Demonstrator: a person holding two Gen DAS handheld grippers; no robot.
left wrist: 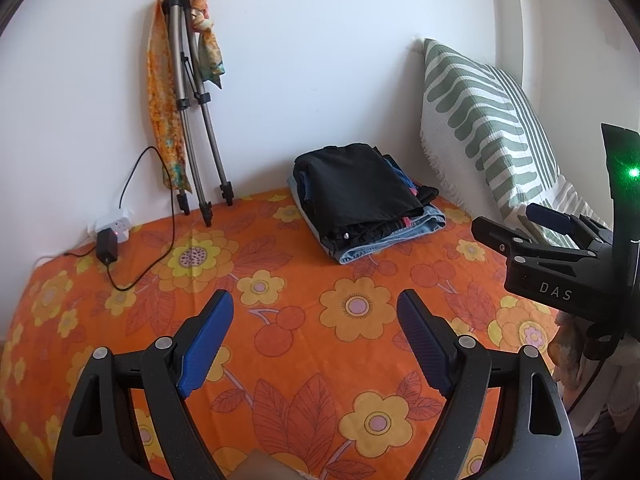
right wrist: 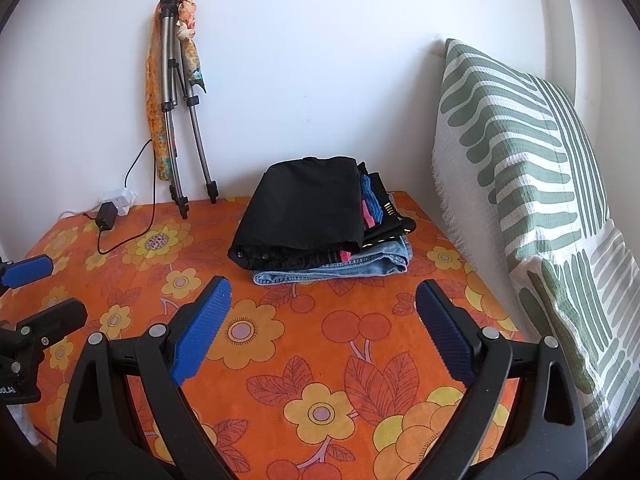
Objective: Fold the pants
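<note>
On the orange flowered bedspread, at twelve o'clock from both grippers, sits a stack of folded pants, perhaps four pairs. Left gripper and right gripper hover with jaws apart, holding nothing.

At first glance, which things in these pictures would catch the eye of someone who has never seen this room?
The orange flowered bedspread fills the whole foreground under both open grippers, left gripper and right gripper. In the middle, toward the wall, lies a stack of folded pants, black on top and blue denim at the bottom. A green-striped pillow leans at the right, and a folded tripod draped with an orange scarf stands against the wall at the left.
</note>
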